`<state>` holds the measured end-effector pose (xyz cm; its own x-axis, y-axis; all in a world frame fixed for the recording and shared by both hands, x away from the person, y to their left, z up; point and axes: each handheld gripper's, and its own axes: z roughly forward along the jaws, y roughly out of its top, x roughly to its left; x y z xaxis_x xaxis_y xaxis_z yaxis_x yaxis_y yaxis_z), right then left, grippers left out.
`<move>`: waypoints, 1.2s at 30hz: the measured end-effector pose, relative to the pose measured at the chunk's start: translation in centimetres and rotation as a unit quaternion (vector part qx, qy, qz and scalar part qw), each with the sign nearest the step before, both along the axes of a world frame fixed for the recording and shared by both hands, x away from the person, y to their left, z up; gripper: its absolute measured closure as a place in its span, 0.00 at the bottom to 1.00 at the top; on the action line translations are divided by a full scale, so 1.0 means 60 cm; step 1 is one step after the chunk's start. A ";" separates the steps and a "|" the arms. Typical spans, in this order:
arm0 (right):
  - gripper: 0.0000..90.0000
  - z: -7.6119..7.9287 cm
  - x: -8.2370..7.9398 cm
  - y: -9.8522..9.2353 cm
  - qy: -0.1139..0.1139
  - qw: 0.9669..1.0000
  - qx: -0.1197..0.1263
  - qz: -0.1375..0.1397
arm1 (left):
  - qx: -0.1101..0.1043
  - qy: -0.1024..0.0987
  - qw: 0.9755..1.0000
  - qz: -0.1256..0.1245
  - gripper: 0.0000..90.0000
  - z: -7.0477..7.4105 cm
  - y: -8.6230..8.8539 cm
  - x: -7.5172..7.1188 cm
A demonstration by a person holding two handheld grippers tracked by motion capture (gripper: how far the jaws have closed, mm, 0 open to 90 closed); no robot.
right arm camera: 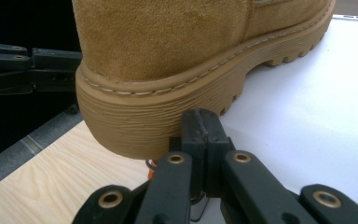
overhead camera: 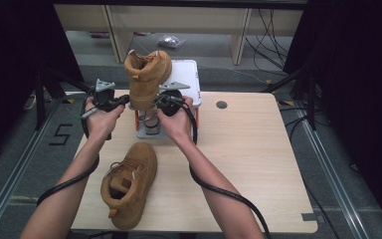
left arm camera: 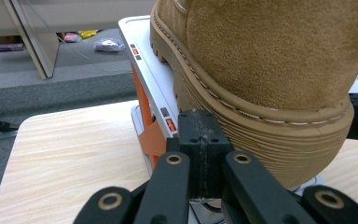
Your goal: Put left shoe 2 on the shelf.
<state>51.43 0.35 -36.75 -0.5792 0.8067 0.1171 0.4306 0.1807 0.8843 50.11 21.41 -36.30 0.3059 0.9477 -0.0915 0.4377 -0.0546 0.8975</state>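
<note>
Boot (overhead camera: 146, 74) on the stand; high view adds a second boot (overhead camera: 129, 184).

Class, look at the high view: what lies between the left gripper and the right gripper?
In the high view, the upright tan boot on the sloped white stand lies between the left gripper and the right gripper; both are shut, flanking its heel.

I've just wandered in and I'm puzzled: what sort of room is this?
Probably a lab or workshop set up for recording, not a home. A bare wooden table stands between black curtains, loose cables run over the grey floor behind, and tape marks a number beside it.
</note>
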 end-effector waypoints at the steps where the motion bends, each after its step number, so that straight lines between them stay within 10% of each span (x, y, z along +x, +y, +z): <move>1: 1.00 0.000 -0.001 0.000 0.003 1.000 0.002 -0.005 | 0.000 0.000 1.000 0.000 0.99 0.000 0.000 0.000; 36: 1.00 -0.005 0.025 0.001 -0.015 1.000 -0.008 -0.016 | 0.010 -0.002 1.000 0.004 1.00 0.000 -0.019 -0.004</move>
<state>52.96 0.40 -37.03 -0.5567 0.8262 0.0861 0.4095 0.1827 0.8938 49.88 20.28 -36.27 0.2983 0.9518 -0.0711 0.4338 -0.0688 0.8984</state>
